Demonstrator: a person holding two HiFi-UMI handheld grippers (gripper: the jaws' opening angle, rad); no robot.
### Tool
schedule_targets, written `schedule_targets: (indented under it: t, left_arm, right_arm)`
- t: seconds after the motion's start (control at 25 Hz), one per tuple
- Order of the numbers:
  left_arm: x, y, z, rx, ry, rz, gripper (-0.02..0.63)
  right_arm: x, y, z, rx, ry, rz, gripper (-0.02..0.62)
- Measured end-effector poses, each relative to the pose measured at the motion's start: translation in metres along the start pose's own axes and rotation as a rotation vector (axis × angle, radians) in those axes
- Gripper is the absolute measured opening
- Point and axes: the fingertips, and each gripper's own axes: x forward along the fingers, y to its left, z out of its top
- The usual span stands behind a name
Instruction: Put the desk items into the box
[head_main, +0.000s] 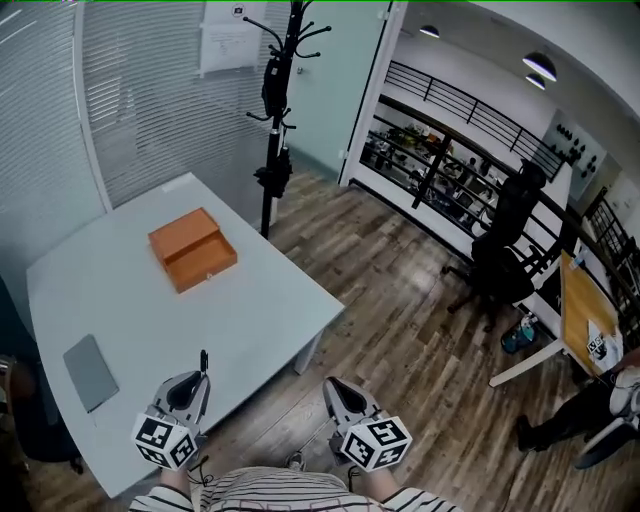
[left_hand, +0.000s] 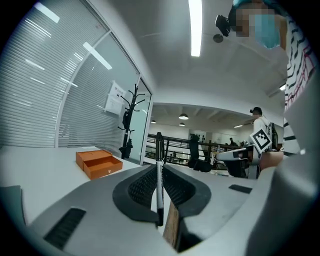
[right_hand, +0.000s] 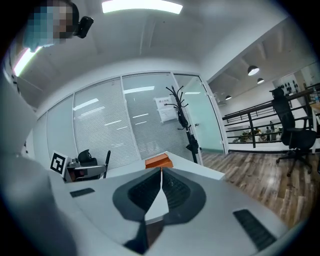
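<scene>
Pen (left_hand: 159, 170) clamped upright between the jaws of left gripper (head_main: 192, 385), above the near edge of table (head_main: 260, 320); right gripper (head_main: 338, 390) pinched together on nothing, off the table. Best done so: hold the squeeze firm, carry high across the tabletop, lay the pen flat only over the box's open part, release low. Counted, near to far: two grippers, one pen, one grey flat slab (head_main: 90, 372) at left, one orange box (head_main: 193, 248) well beyond

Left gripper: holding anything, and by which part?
Left gripper grips a black pen by its lower half; the upper end sticks out past the jaws.
</scene>
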Motion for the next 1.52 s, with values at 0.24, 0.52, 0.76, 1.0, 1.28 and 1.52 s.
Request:
schedule_targets:
  t: [0.24,0.52,0.76,1.0,1.28,1.52]
  left_arm:
    - [0.023,-0.009,-0.003,0.010,-0.012,0.095,0.055]
    - [0.038,0.015,0.014,0.037,0.004,0.176,0.055]
    - [0.066,0.057,0.039,0.038,0.010,0.218,0.055]
    - [0.098,0.097,0.072,0.075,-0.021,0.218,0.055]
    - [0.133,0.146,0.097,0.137,-0.026,0.196,0.055]
    - [0.158,0.188,0.107,0.258,0.030,0.186,0.055]
  right_arm:
    - [0.008,-0.040,-0.003,-0.010,0.046,0.071,0.028]
    - [0.037,-0.054,-0.005,0.026,0.089,0.127,0.028]
    - [0.074,-0.058,0.009,0.037,0.091,0.131,0.028]
    - [0.118,-0.058,0.029,0.013,0.076,0.149,0.028]
    - [0.180,-0.049,0.046,-0.017,0.073,0.186,0.028]
    - [0.214,-0.037,0.048,-0.022,0.093,0.194,0.028]
